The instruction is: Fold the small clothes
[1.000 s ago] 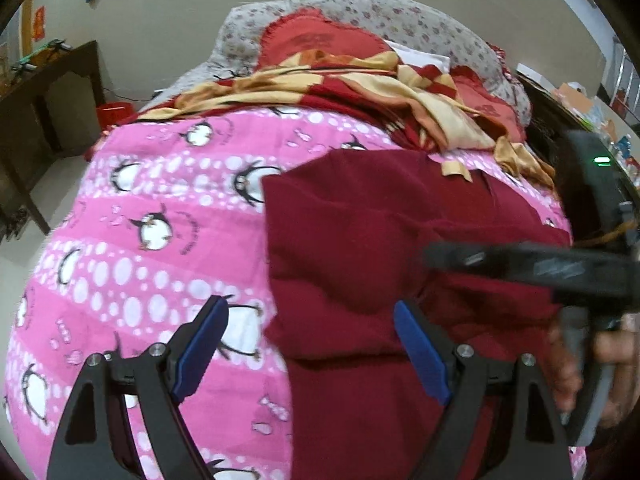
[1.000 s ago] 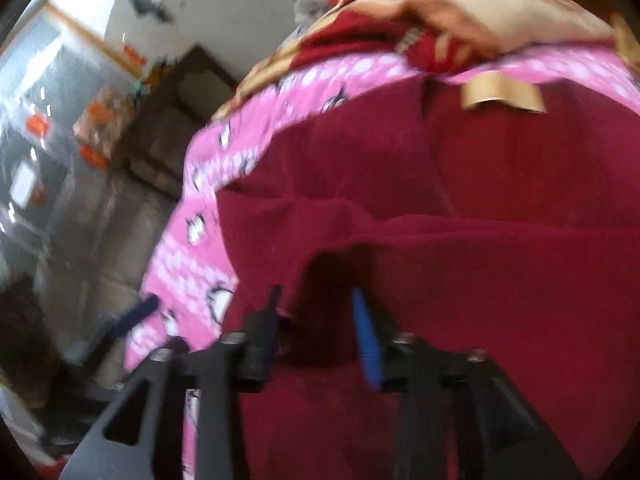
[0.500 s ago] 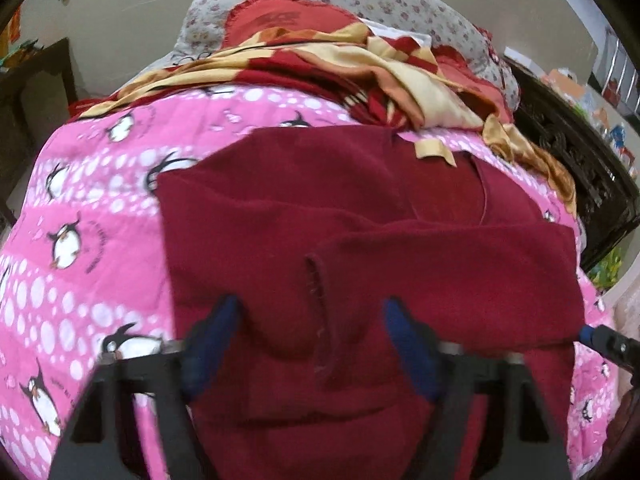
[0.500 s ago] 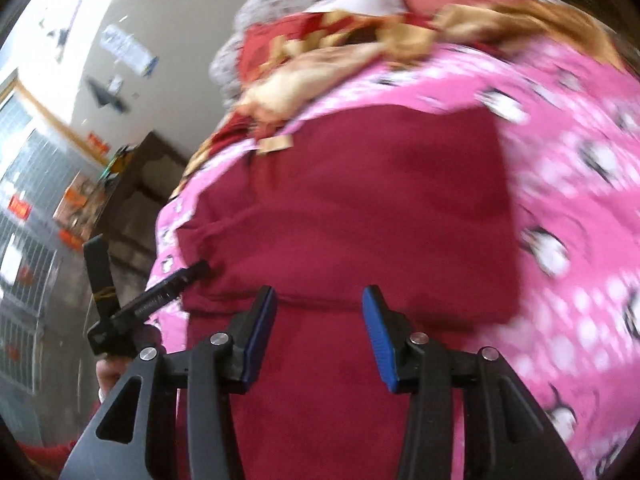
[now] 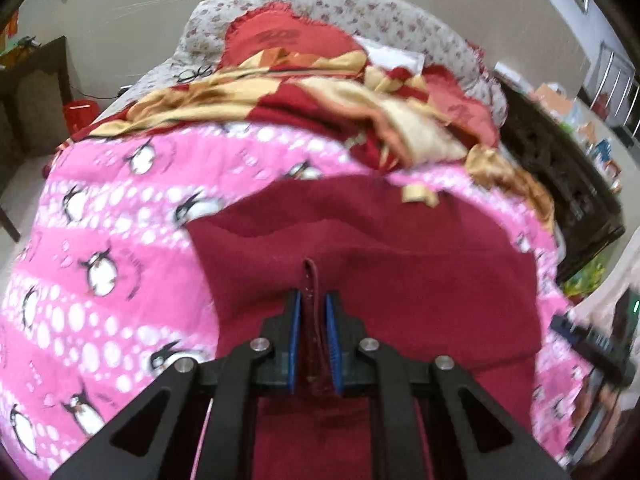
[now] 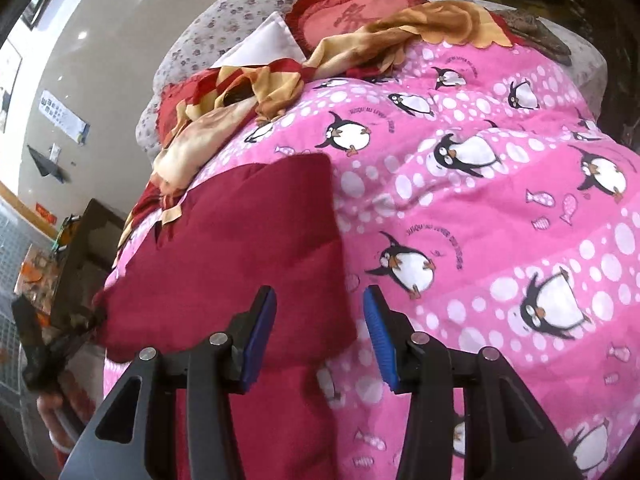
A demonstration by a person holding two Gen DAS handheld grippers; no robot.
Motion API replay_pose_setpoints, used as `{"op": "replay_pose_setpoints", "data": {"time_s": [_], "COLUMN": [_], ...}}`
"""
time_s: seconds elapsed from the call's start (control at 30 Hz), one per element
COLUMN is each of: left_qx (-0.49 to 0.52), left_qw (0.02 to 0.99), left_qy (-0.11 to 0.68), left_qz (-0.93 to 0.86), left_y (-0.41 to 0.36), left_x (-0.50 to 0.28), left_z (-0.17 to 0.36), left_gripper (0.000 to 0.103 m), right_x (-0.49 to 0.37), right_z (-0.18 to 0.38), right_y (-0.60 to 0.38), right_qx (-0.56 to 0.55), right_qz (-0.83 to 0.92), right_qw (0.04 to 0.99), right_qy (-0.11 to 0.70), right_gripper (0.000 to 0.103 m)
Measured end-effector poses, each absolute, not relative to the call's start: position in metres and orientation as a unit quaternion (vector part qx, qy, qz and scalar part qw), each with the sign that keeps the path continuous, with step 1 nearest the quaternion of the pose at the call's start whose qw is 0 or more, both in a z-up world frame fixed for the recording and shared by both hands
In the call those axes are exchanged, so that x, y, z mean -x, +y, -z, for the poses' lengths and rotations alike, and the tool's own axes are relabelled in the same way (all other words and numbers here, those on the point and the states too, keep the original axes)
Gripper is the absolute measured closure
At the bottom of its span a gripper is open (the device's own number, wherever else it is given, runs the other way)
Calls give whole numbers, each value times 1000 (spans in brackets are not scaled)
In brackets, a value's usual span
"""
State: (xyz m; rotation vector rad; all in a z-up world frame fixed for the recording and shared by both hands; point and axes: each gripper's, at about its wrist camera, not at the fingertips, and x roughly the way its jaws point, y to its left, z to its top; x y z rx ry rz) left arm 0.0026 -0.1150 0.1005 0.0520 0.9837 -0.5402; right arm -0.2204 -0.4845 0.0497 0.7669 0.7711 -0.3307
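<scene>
A dark red knit garment (image 5: 360, 248) lies spread on a pink quilt printed with penguins and white dots (image 5: 100, 240) that covers a bed. The left claw (image 5: 313, 312) is nearly closed, its blue pads pinching a raised, upright fold of the red fabric at the garment's near edge; the rest of the garment stretches away from it toward the far side, with a folded upper layer lying across the middle. A small tan label (image 5: 418, 194) shows at the garment's far edge.

In the right wrist view the same garment (image 6: 240, 248) lies to the left, its right edge running down toward the claw. The right claw (image 6: 320, 312) stands wide open and holds nothing; its left pad is over the red cloth and its right pad over the pink quilt (image 6: 500, 200), so the garment's near right corner sits between the two.

A crumpled red and gold patterned cloth (image 5: 320, 108) lies heaped at the far end of the bed, in front of a grey floral pillow (image 5: 380, 12).
</scene>
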Motion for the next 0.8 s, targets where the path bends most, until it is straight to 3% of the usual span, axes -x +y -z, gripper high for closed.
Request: {"op": "replay_pose_setpoints", "data": {"time_s": [0.1,0.3,0.33,0.37,0.4,0.43,0.5,0.6,0.7,0.8], "left_qx": [-21,-43,-39,-32,-28,-21,-2,-2,-6,-3], "left_qw": [837,843,843,840,838,836,834,838,846,852], "left_qy": [487,482,484,489,493,496,492,486,480,480], "left_qz": [246,234,233,234,233,234,248,247,232,211], "left_y": [-109,-119,-119,-117,-115,-111,-102,-90,-75,-59], "left_x": [-6,-5,-6,-7,-8,-9,-7,-4,-1,-3], "left_z": [-79,-64,-63,-62,-61,-60,-65,-72,-77,-75], "left_gripper": [90,89,83,78,66,58,55,41,40,39], "right_x": [204,162,159,157,156,156,153,155,171,175], "right_z": [-46,-34,-33,-33,-35,-37,-38,-30,-40,-68], "right_y": [-488,-495,-496,-495,-494,-493,-487,-495,-499,-474], "right_qx": [-354,-336,-329,-321,-307,-295,-238,-227,-271,-243], "right_qz": [159,160,161,163,168,173,206,243,235,199], "right_qw": [846,841,842,845,850,853,859,842,844,874], "right_qy": [365,394,397,396,395,395,405,424,398,372], "right_gripper": [32,33,38,62,68,68,73,75,74,71]}}
